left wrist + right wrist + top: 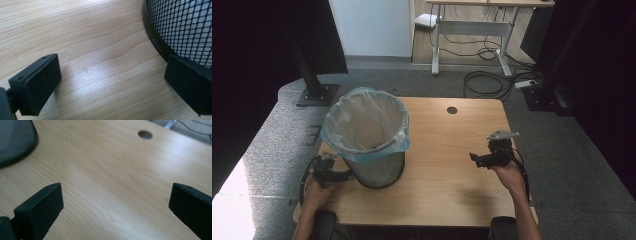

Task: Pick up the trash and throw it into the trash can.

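Left tongs (pixel 343 175) wide open, empty, beside mesh bin (pixel 374 167) base, likely to steady it. Right tongs (pixel 475 159) wide open, empty over counter (pixel 447 150).

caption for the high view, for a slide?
Lined mesh bin on a wooden table, left gripper beside its base, right gripper open.

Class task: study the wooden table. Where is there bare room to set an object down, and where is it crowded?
Free: the wide stretch of table between the mesh bin and the right gripper, running back to the round hole, and the front edge between the two forearms. Crowded: the left front corner, where the left gripper sits beside the bin's base.
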`<state>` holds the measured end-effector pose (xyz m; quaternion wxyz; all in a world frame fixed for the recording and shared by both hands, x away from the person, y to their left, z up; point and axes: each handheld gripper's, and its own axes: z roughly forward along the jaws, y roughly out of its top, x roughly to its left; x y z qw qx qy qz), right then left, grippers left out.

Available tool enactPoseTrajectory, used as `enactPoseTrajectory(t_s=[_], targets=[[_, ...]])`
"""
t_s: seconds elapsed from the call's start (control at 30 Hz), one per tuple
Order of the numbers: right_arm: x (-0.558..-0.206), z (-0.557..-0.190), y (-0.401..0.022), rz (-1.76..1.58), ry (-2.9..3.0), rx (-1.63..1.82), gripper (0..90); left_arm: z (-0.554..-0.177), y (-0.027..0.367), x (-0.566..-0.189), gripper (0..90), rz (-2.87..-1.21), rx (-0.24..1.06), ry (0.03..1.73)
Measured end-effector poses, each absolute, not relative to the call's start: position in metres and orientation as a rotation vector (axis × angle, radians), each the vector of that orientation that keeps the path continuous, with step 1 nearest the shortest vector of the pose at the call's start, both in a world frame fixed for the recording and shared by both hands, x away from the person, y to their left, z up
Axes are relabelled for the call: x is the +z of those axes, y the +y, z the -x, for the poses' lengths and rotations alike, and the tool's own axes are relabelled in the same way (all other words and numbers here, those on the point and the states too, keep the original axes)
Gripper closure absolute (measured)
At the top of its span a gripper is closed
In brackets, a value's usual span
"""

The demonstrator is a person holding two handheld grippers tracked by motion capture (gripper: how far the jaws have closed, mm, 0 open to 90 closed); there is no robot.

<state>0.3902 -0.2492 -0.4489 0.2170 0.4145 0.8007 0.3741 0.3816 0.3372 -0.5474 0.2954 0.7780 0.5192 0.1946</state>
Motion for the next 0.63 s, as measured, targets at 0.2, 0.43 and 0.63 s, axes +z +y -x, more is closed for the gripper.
enactPoseTrajectory(t_s=[0.2, 0.43, 0.63], targets=[[-0.498, -0.383, -0.260, -1.222, 2.210, 1.022, 0.0, -0.382, 0.337, -0.547, 0.5, -2.070, 0.515, 1.382], [-0.539, -0.376, -0.262, -1.258, 2.213, 0.961, 0.0, -0.381, 0.337, -0.547, 0.6, -2.070, 0.515, 1.382], [-0.558, -0.374, -0.267, -1.309, 2.221, 0.947, 0.0, -0.381, 0.337, -0.547, 0.5, -2.070, 0.515, 1.382]])
